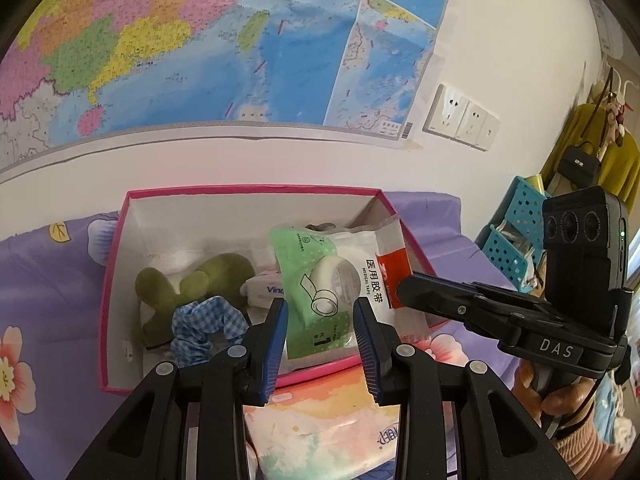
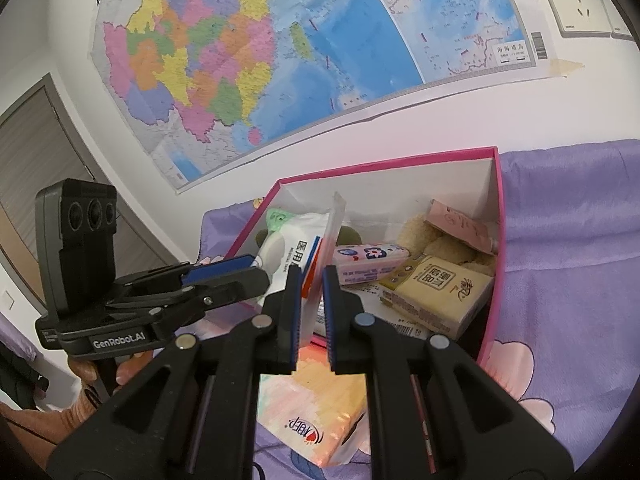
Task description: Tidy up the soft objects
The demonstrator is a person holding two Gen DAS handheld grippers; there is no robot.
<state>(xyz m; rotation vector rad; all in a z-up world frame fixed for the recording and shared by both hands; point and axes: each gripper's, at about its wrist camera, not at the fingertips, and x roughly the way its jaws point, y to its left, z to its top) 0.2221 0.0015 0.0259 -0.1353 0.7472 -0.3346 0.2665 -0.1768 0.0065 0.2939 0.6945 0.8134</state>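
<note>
My right claw [image 2: 311, 312] is nearly closed, its blue pads pinching the clear sealed edge of the medical tape packet [image 1: 336, 280], which hangs over the pink box [image 1: 116, 280]. My left claw [image 1: 322, 344] stands partly apart around the packet's lower end; from its own camera I cannot tell whether the pads press it or only flank it.

Writing: the packet reads "MEDICAL TAPE" beside Chinese characters. The right claw's body says "DAS"; the left claw's says "GenRobot.AI". A white pack in the box shows "Vin", the rest hidden.

Box contents: green plush toy [image 1: 192, 284], blue gingham scrunchie [image 1: 204, 328], pink floral tissue pack [image 2: 372, 260], yellow tissue pack [image 2: 436, 296], a pink sachet [image 2: 460, 224] leaning in the far corner.

The box sits on a purple floral sheet [image 2: 560, 240]. A pastel tissue packet [image 2: 316, 404] lies on the sheet, touching the box's near wall.
</note>
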